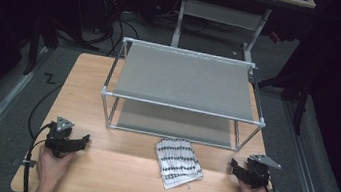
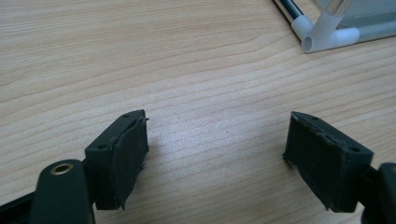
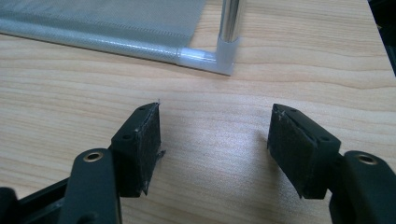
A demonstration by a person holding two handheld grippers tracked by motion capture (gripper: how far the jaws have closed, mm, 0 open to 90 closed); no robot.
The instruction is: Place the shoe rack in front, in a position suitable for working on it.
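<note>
— Resting on the counter (image 1: 97,171), both claws sit wide open with nothing between their pads; the left claw (image 1: 82,139) lies at the near left, the right claw (image 1: 234,164) at the near right.

— And the folded patterned cloth (image 1: 178,163)?

— It lies flat between them, near the front edge, just in front of the two-tier rack (image 1: 182,108) and well apart from either claw.

— So which step is this?

— It looks like the very start: nothing is grasped yet. The next move likely calls for one claw to travel inward, come down over an edge of the cloth and pinch it.

— How are the hands posed?

— Each hand (image 1: 53,163) grips its tool low, forearms entering from the near edge, jaws angled inward toward the cloth.
</note>
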